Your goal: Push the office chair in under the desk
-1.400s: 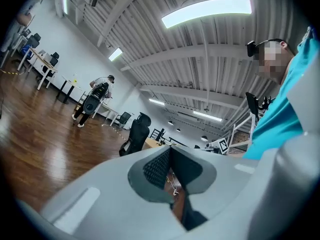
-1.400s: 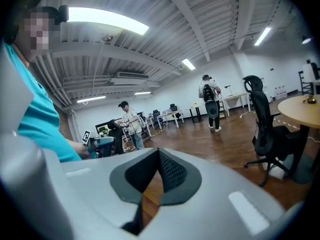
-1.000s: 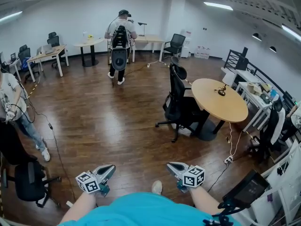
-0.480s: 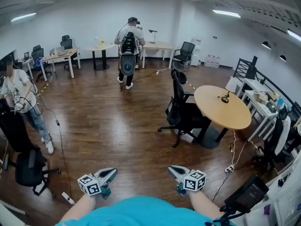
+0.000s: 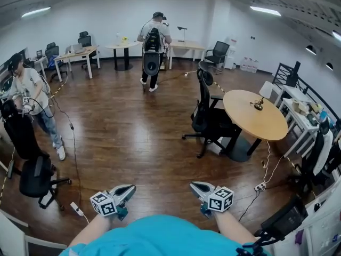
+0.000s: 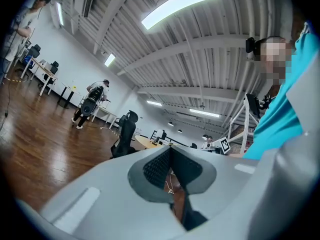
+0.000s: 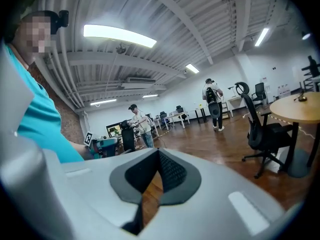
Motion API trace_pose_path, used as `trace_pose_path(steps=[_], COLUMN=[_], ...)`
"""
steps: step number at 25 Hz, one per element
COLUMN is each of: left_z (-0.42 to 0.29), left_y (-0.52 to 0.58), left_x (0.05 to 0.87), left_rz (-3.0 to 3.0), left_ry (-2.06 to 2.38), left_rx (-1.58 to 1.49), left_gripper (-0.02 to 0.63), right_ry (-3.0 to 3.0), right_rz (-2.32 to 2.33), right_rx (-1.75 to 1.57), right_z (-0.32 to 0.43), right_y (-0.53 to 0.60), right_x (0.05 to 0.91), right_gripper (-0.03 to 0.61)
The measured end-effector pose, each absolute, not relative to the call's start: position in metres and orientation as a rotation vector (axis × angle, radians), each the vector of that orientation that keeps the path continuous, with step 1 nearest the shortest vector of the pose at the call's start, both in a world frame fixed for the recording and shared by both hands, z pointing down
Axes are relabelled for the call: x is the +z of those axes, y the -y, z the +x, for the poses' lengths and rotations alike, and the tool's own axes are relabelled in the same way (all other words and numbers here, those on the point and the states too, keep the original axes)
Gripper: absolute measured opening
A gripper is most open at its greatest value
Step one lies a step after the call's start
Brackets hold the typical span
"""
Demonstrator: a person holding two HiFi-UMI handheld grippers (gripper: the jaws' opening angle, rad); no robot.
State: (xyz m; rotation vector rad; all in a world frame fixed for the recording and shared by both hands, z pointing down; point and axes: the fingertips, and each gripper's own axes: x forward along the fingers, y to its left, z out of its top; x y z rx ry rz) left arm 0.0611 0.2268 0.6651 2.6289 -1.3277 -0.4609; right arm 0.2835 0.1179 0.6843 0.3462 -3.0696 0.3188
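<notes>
- The chair (image 5: 209, 116) is black and stands on the wooden floor (image 5: 122, 137), just beside the left edge of the round tabletop (image 5: 250, 122). Its tall backrest is on the side away from the top.
- From the head view I cannot tell whether its seat reaches under the rim. Its star base sits out on the floor.
- A small lamp-like thing (image 5: 259, 104) stands on the tabletop, and a cable runs down to a power strip (image 5: 259, 186) on the floor near it.
- Both my grippers are well apart from the chair, low in the head view just in front of my body.
- The left gripper (image 5: 129, 186) has its jaws together with nothing between them.
- The right gripper (image 5: 193, 185) also has its jaws together and holds nothing. The chair and tabletop show beyond it on the right.
- Farther out, a person with a backpack (image 5: 153, 47) stands at the far desks.
- Another person (image 5: 33, 92) stands at the left, next to a second black chair (image 5: 31, 167).
</notes>
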Motion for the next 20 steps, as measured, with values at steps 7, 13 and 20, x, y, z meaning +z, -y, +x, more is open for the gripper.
trace_pose_path(steps=[7, 13, 20], left_z=[0.032, 0.007, 0.009], left_y=[-0.263, -0.276, -0.276], left_x=[0.681, 0.680, 0.643], left_rz=[2.643, 2.606, 2.720], left_ry=[1.347, 1.349, 1.314], left_rx=[-0.425, -0.458, -0.440], left_gripper=[0.107, 0.107, 0.107], right_ry=[3.046, 3.037, 3.037], right_rz=[0.368, 0.361, 0.356], right_rx=[0.326, 0.300, 0.293], right_z=[0.268, 0.242, 0.230], right_y=[-0.150, -0.166, -0.163], right_x=[0.697, 0.697, 0.690], right_gripper=[0.000, 0.000, 0.000])
